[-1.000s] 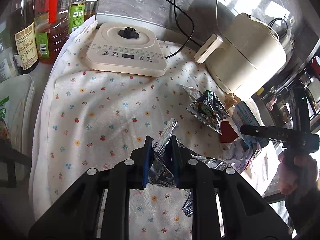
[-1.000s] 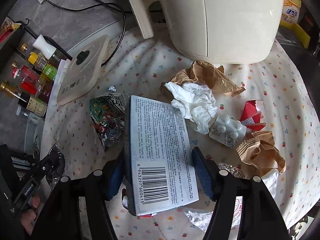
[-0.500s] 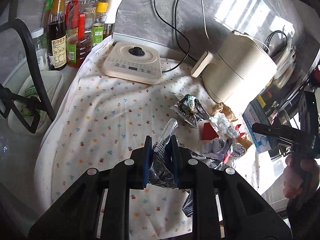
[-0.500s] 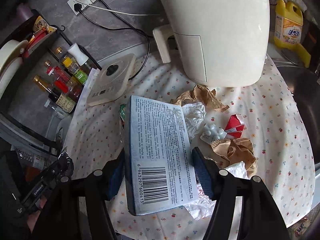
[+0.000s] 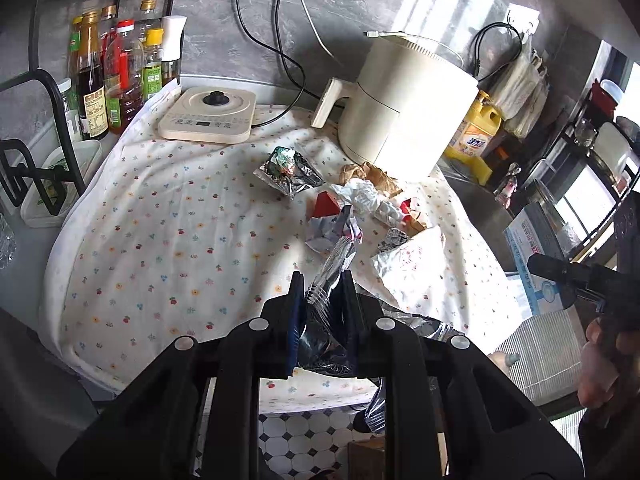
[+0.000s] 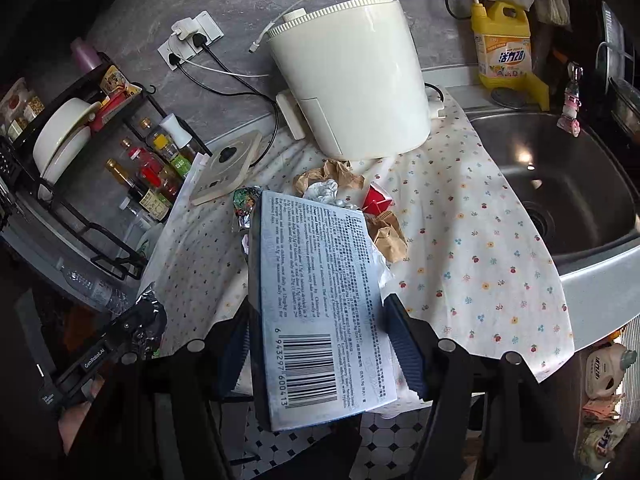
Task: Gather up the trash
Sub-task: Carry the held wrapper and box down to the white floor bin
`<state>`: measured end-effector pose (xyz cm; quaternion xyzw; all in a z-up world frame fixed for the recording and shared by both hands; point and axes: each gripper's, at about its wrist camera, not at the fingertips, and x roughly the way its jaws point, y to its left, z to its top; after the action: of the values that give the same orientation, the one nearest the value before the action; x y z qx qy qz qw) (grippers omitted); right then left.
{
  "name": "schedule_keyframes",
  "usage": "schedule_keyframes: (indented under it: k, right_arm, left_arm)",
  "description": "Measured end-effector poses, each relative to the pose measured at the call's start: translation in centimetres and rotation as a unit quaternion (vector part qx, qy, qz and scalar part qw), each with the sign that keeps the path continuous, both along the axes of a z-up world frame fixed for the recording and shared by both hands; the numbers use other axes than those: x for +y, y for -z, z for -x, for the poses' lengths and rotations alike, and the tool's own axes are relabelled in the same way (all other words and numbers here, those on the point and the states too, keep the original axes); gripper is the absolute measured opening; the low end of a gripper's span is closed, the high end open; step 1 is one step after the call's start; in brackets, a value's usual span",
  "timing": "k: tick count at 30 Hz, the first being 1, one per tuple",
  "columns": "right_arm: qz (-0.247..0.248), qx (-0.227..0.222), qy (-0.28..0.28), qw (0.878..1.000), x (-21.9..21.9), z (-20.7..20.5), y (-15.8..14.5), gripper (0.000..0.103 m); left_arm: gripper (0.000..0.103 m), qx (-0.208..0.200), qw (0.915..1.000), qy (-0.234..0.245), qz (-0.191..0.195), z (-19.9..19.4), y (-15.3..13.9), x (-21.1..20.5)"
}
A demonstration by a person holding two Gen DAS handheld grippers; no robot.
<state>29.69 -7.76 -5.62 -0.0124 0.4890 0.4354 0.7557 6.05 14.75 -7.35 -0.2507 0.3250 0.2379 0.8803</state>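
My left gripper [image 5: 320, 280] is shut on a crumpled silver foil wrapper [image 5: 326, 300], held above the front edge of the flowered cloth [image 5: 168, 216]; it also shows at the left of the right wrist view [image 6: 150, 314]. My right gripper [image 6: 316, 312] is shut on a pale blue box with a barcode [image 6: 316, 304], held high over the counter; the box shows at the right of the left wrist view [image 5: 532, 256]. Loose trash lies on the cloth: a shiny snack bag [image 5: 286, 168], white tissue [image 5: 360, 196], brown paper [image 5: 376, 174], a red carton [image 5: 326, 204].
A cream air fryer [image 5: 404, 108] and a flat cream appliance [image 5: 208, 118] stand at the back. Sauce bottles [image 5: 116, 84] and a black rack [image 5: 36, 152] are at the left. A steel sink [image 6: 560, 184] and a yellow detergent bottle [image 6: 504, 48] are at the right.
Both grippers have risen and pulled back from the counter with their loads, so more of the counter, sink and floor shows. The trash on the cloth has not moved.
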Motion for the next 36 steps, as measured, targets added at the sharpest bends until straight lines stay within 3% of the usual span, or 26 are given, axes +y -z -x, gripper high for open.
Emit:
schedule_keyframes:
  k: [8,14,20,26,33,36]
  right_arm:
    - [0.012,0.008,0.071,0.997,-11.2,1.0,2.2,0.063]
    - [0.024,0.014,0.152,0.988,-20.3,1.7,4.0,0.064]
    - [0.043,0.034,0.241,0.969,-29.1,3.1,6.5,0.064]
    - [0.059,0.052,0.312,0.947,-36.4,5.3,8.9,0.064]
    - [0.062,0.077,0.365,0.926,-41.5,7.9,11.1,0.064]
    - [0.063,0.090,0.377,0.920,-42.7,8.7,12.3,0.069]
  left_arm:
    - [0.019,0.010,0.9971,0.075,0.002,-3.8,0.8,-7.2]
    - [0.019,0.019,0.9855,0.168,0.014,-7.9,2.3,-14.2]
    - [0.019,0.038,0.9631,0.265,0.026,-11.9,4.3,-22.0]
    - [0.019,0.063,0.9320,0.355,0.036,-14.5,6.5,-29.6]
    - [0.019,0.085,0.8999,0.426,0.034,-16.1,8.0,-35.8]
    - [0.019,0.095,0.8885,0.448,0.032,-16.4,8.6,-37.8]
